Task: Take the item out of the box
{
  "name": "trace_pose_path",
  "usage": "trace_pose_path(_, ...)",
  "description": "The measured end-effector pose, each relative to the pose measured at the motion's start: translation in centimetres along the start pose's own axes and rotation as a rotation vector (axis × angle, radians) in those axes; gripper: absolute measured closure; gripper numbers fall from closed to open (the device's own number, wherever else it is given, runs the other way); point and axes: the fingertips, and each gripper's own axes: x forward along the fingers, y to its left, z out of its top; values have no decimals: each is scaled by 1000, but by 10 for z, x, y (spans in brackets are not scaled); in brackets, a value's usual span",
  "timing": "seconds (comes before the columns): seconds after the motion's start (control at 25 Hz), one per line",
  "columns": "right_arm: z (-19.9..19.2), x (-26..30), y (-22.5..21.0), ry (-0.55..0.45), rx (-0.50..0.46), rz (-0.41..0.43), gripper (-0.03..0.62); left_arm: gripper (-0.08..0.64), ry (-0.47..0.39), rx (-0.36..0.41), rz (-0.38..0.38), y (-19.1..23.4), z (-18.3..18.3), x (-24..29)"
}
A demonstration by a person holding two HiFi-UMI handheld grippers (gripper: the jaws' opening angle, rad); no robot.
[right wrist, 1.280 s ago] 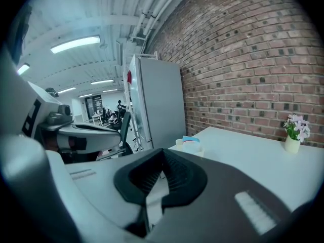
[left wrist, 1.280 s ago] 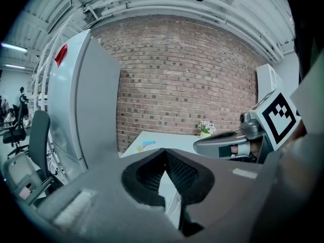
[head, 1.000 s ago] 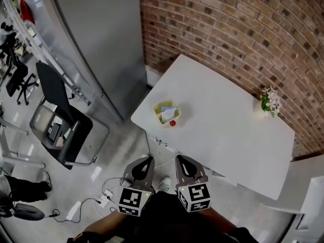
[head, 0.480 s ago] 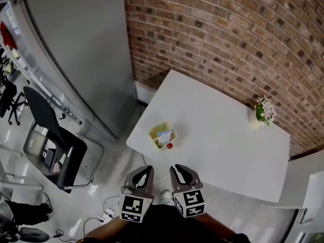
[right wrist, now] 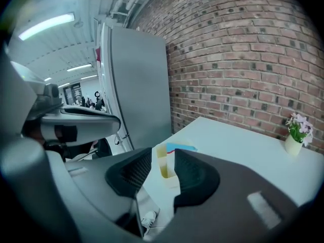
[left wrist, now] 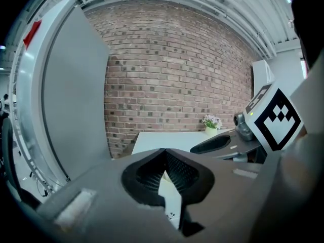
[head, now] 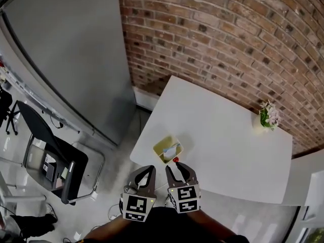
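Standing so near now, what has changed for me?

You came up to the white table point(head: 228, 151). Its near corner was well ahead of you a second ago, and now it is just in front of both grippers. Your left gripper point(head: 147, 172) has its jaws pressed together, with nothing between them. Your right gripper point(head: 176, 169) has just been opening its jaws; they stand apart, and they hold nothing yet.

And the box?

The small yellow box point(head: 168, 150) sits near that corner, just ahead of your right gripper. In the right gripper view you see it through the gap of the jaws. The light blue item point(head: 173, 149) is inside the box and shows above the rim. A small red thing point(head: 175, 160) lies on the table just beside the box.

What does it mean for the task?

I think the approach is almost finished and the grasp is not started. The right gripper seems prepared to reach in for the blue item.
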Motion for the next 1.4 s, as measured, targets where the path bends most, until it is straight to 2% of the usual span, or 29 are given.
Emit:
trace_pose_path(0.36, 6, 51, -4, 45, 32, -84, 420, 555, 24, 28, -37, 31, -5, 33)
trace_pose_path(0.92, -12, 92, -20, 130, 71, -220, 422, 555, 60, 56, -83, 55, -17, 80)
trace_pose_path(1.28, -18, 99, -28, 139, 67, -284, 503, 555, 78, 69, -110, 54, -27, 93)
trace_pose_path(1.4, -19, 100, -29, 141, 62, -306, 560, 555, 82, 68, -119, 54, -29, 91)
